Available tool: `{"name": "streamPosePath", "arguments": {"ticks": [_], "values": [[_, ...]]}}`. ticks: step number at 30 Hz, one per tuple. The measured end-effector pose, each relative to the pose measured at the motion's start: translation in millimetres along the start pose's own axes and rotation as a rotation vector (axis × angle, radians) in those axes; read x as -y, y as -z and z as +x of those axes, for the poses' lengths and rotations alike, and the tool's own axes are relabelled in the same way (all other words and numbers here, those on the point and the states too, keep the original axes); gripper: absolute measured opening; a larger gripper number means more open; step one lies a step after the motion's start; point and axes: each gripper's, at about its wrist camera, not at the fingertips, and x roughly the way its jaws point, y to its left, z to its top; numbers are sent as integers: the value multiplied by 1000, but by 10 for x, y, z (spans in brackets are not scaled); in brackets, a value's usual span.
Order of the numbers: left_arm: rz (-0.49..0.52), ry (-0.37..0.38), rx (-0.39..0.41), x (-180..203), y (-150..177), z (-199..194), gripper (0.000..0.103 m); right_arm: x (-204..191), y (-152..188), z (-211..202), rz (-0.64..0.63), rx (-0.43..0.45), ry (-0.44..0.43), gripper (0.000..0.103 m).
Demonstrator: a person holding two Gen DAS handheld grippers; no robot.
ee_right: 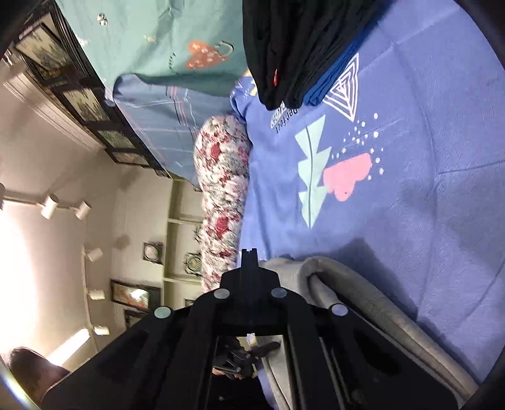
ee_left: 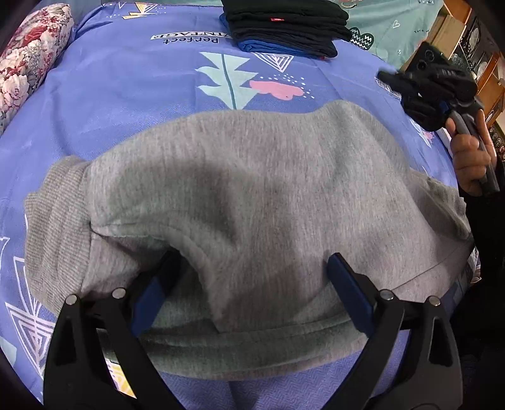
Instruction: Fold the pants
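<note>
Your left claw (ee_left: pixel 252 277) gapes over the folded grey pants (ee_left: pixel 252 189) (on the bed); your right claw (ee_right: pixel 249 252) is pinched together, holding nothing.

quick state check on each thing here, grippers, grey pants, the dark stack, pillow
left gripper: jaws open, straddling the pants
right gripper: jaws shut, empty, raised off the bed
grey pants: folded over, lying on the bedsheet
dark clothes stack: folded, piled at the far side
floral pillow: lying at the bed edge
</note>
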Motion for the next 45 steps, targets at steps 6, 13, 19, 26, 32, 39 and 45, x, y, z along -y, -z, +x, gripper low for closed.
{"name": "streamPosePath", "arguments": {"ticks": [6,13,19,26,32,39,45], "values": [[7,-4,2,13,8,-19,96,-72,18,368,-151,-142,387,52],[7,-33,-3,-10,133,-100,96,-153,-46,810,-233,-303,416,13],[-6,-38,0,-65,223,-146,96,114,-185,594,-175,-171,514,12],[65,-93,-19,28,232,-373,96,-507,85,-24,-315,107,676,32],[197,5,103,490,-40,-569,99,-683,1227,-273,-315,49,527,45],[256,-91,-29,637,134,122,100,-35,2067,-433,-110,148,620,49],[219,-85,-8,544,244,-87,100,-256,2634,-1319,-147,525,656,50]]}}
